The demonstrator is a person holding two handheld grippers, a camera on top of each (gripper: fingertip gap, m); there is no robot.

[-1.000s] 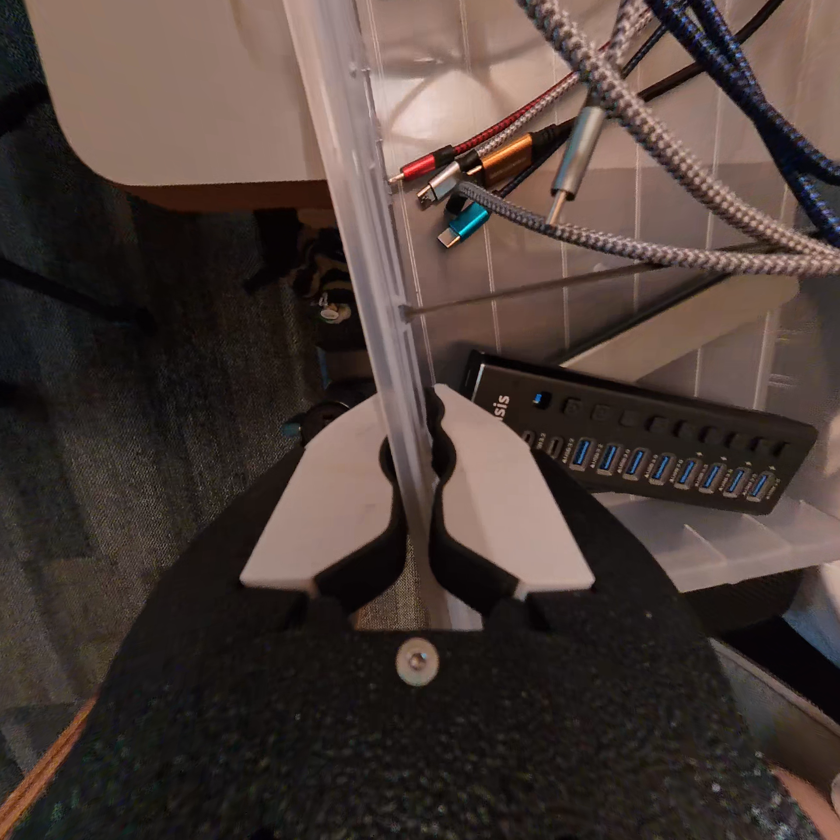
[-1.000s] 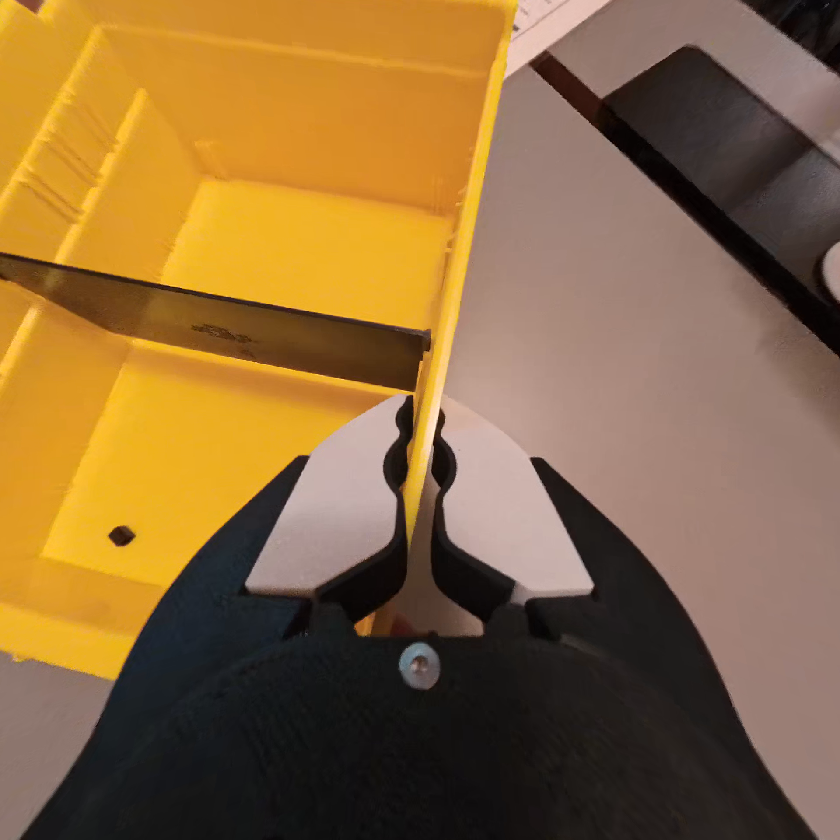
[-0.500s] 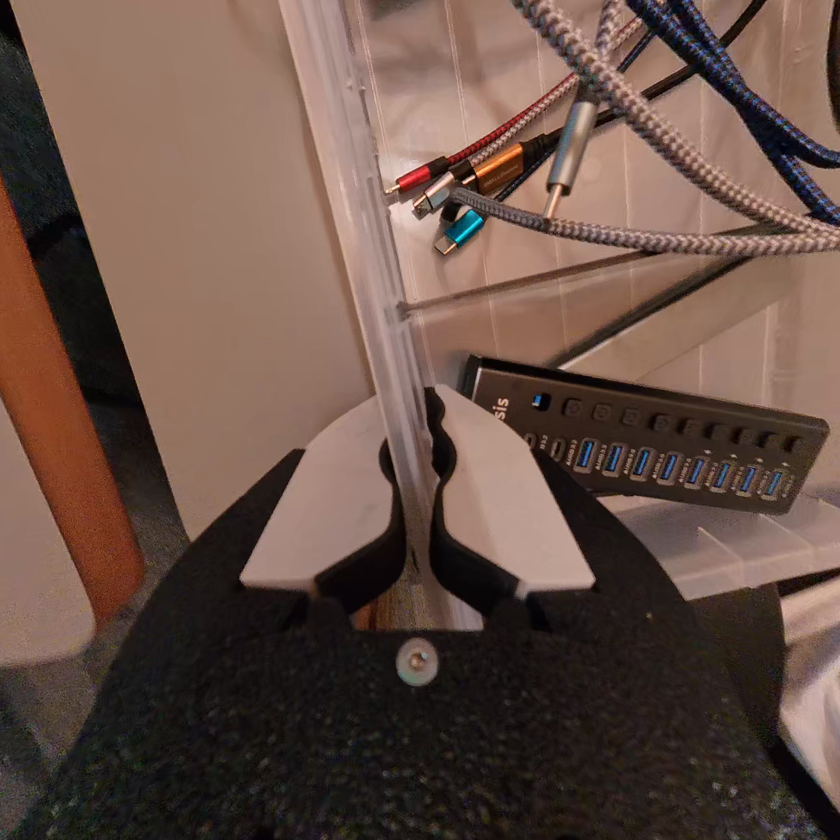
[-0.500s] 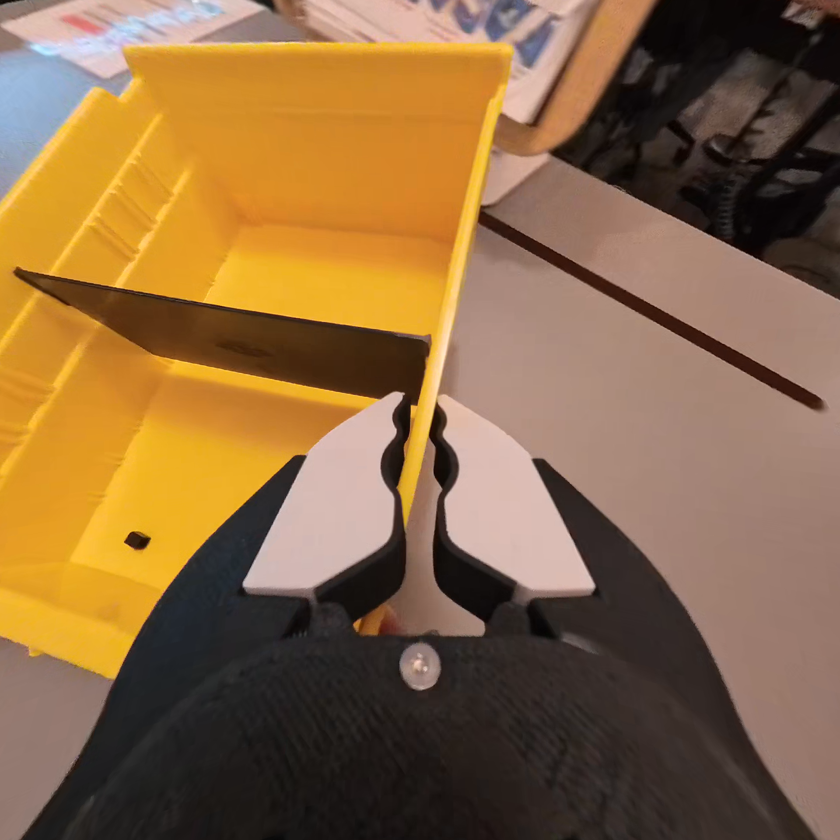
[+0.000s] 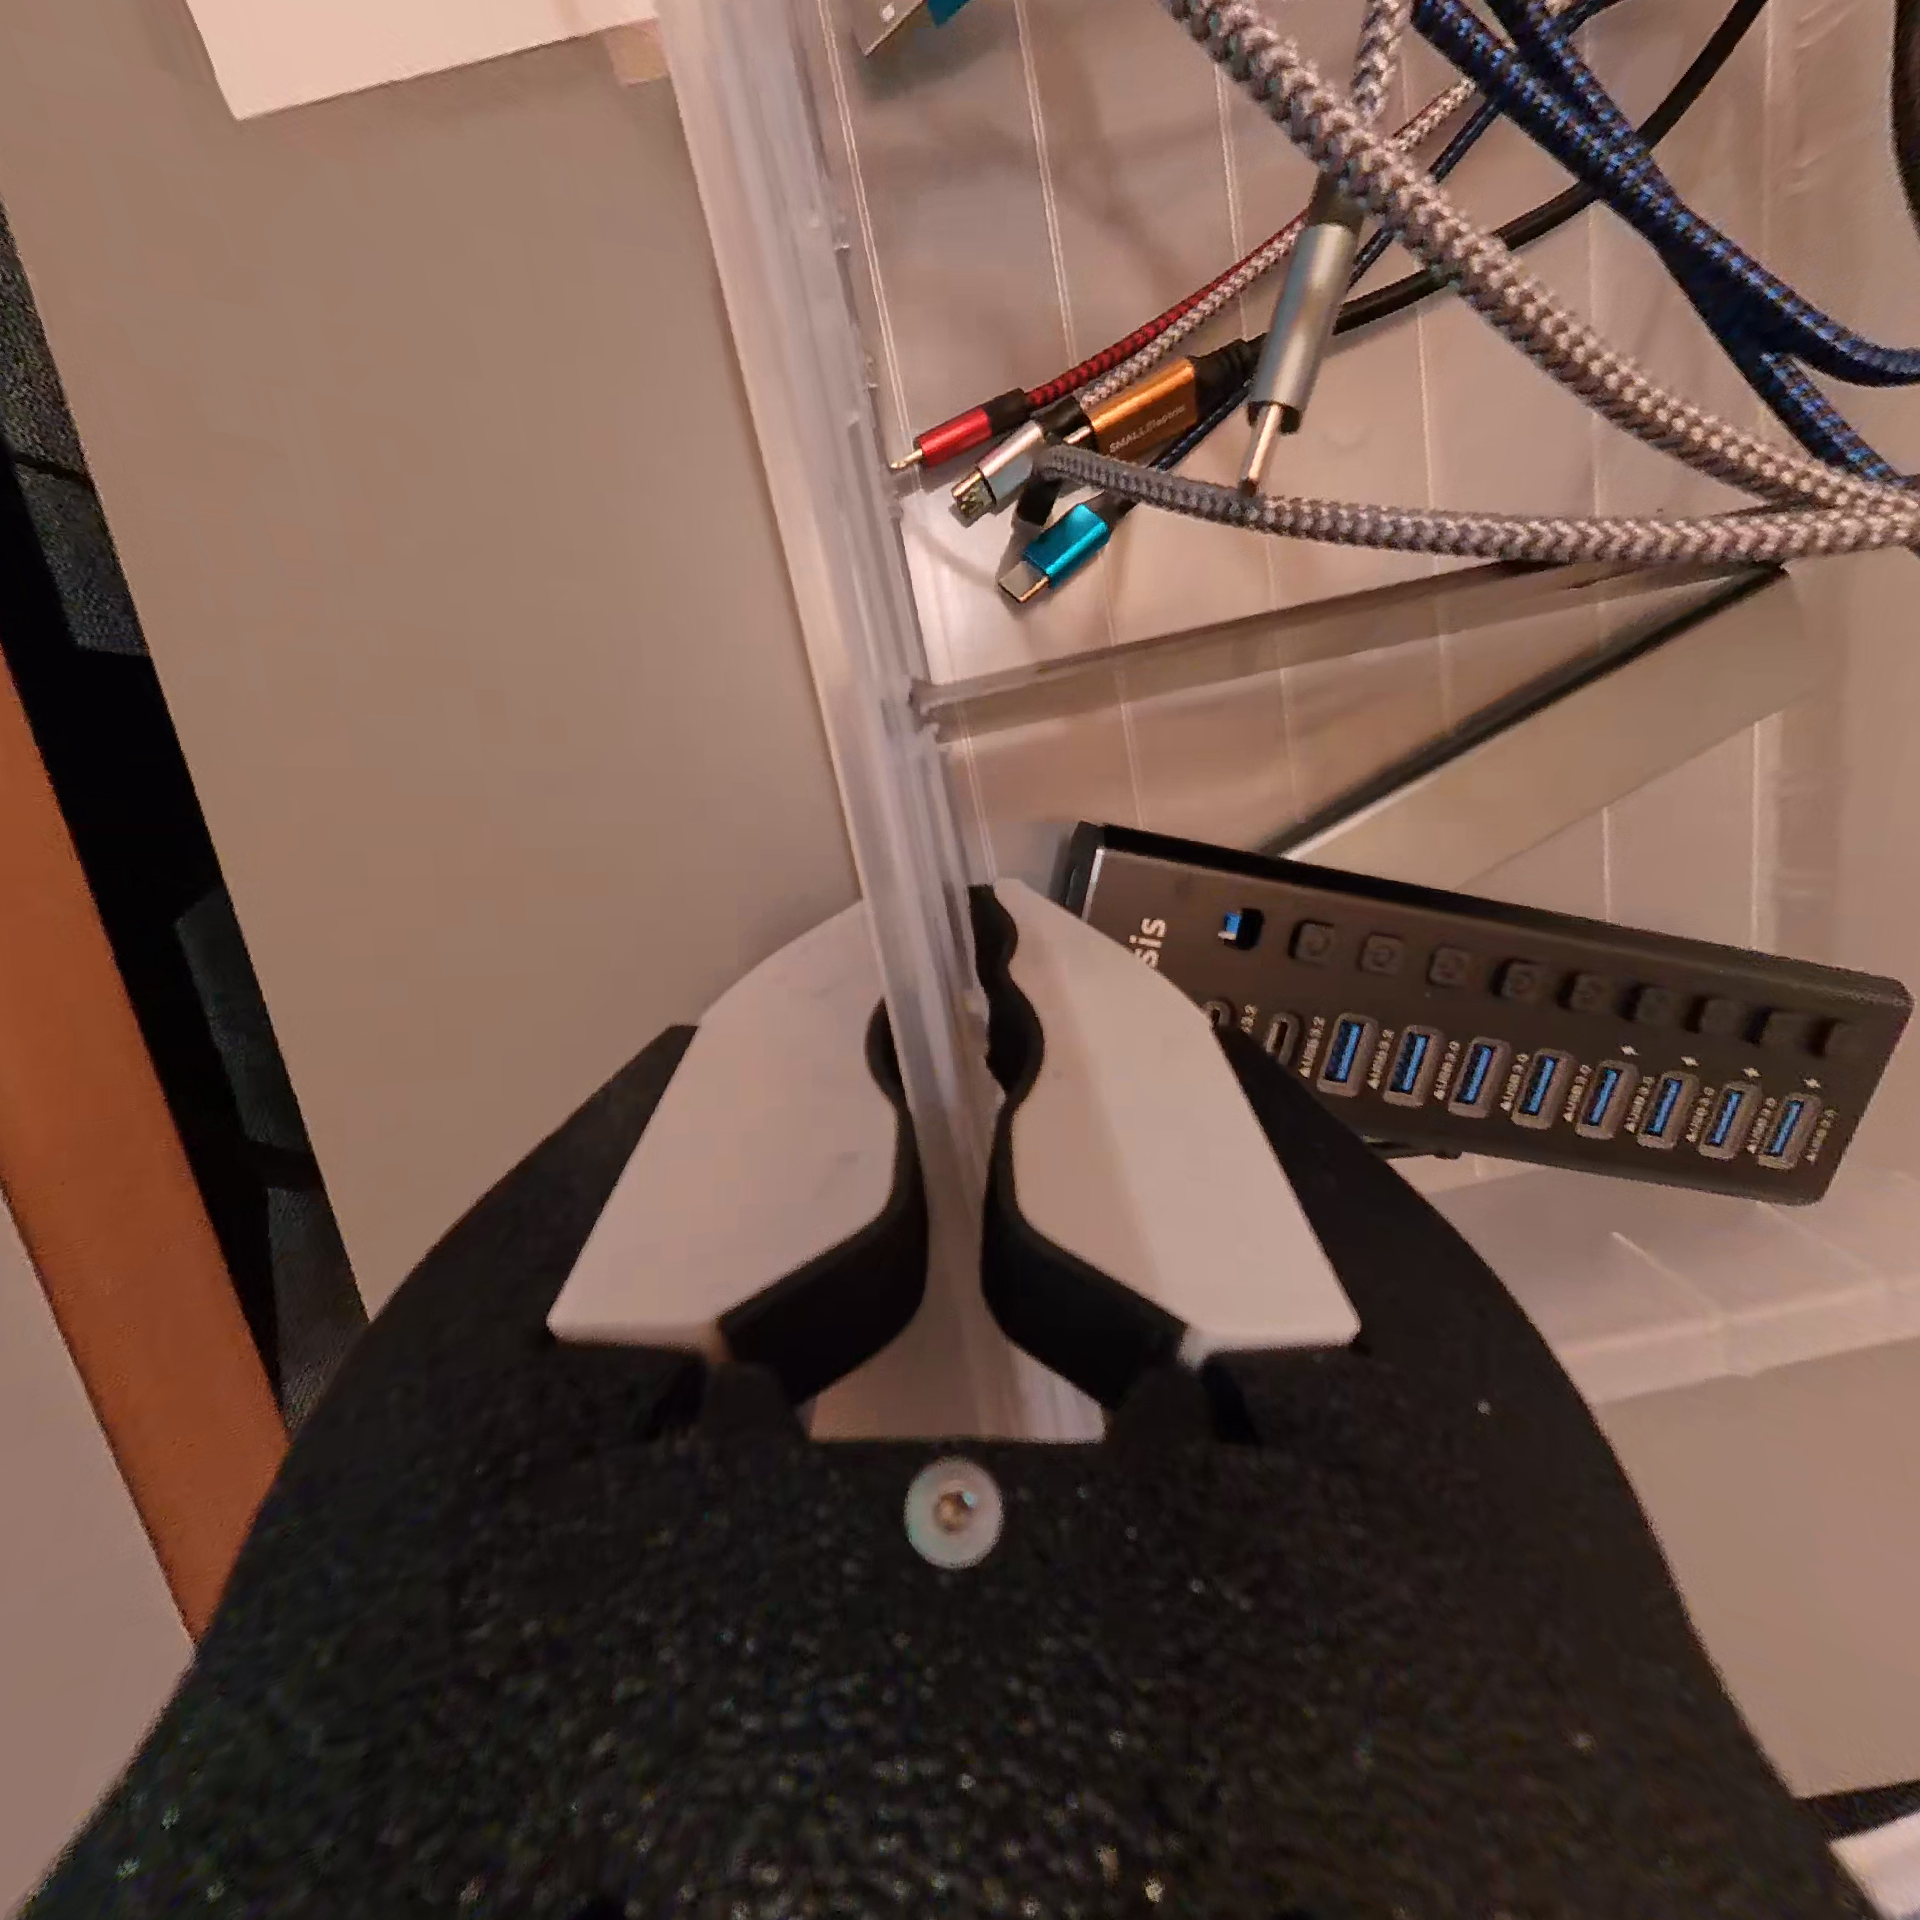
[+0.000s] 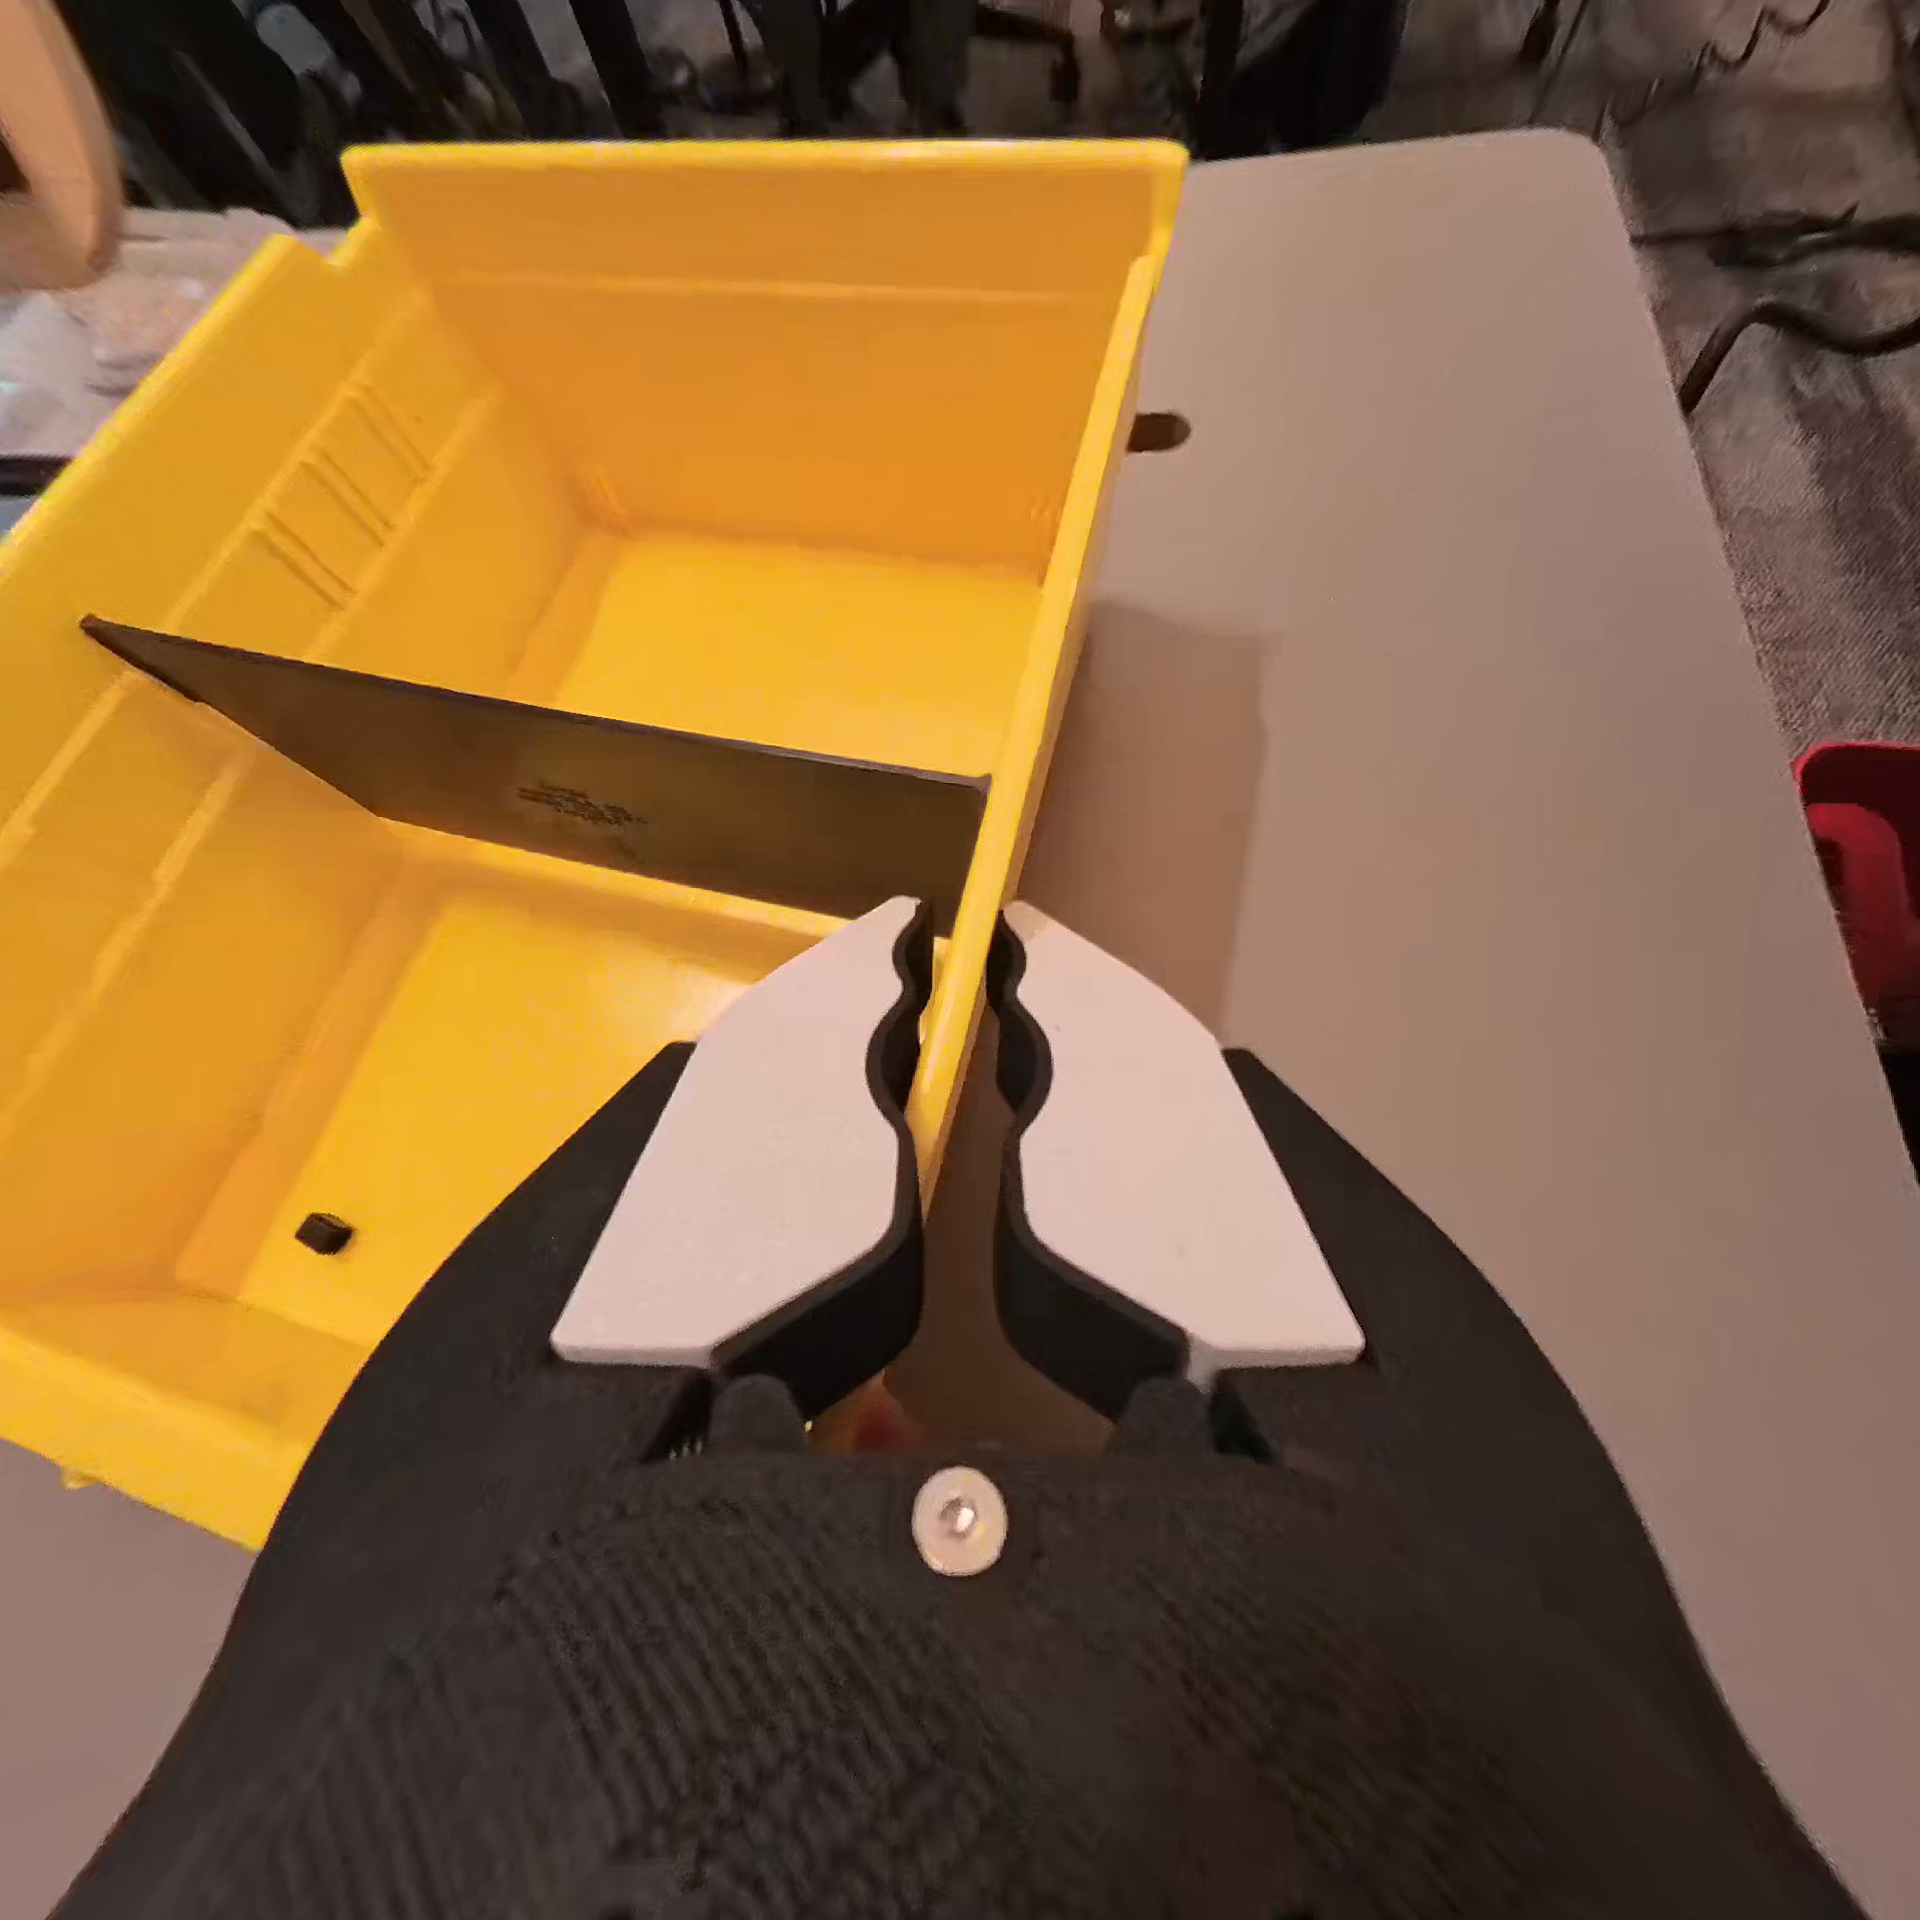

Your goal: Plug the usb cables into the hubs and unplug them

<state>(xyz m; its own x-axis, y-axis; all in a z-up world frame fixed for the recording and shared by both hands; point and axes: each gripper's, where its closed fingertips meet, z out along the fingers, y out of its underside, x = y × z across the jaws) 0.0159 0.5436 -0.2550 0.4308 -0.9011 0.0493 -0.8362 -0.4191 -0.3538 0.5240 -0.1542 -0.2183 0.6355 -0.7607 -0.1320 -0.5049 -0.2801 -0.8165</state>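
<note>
My left gripper [image 5: 951, 935] is shut on the side wall of a clear plastic bin [image 5: 790, 343]. Inside the bin, a black USB hub [image 5: 1507, 1023] with a row of blue ports lies in the near compartment. Beyond a clear divider lie several braided USB cables [image 5: 1403, 520], with red, orange, silver and teal plug ends [image 5: 1060, 545] bunched near the wall. My right gripper [image 6: 961, 925] is shut on the right wall of a yellow bin [image 6: 1091, 582]. That bin is empty and split by a black divider [image 6: 623, 800].
The yellow bin rests on a grey table [image 6: 1455, 727] with room to its right. A cable hole [image 6: 1155, 428] is in the table behind the bin. A red object [image 6: 1870, 894] lies off the right edge. A wooden chair part [image 5: 114, 1143] stands left of the clear bin. My right fingertips sit around 85 cm from my left ones.
Both bins have been carried along in the grippers. The clear bin has passed from above dark floor to above a pale table. The yellow bin has swung, with more table now showing.
</note>
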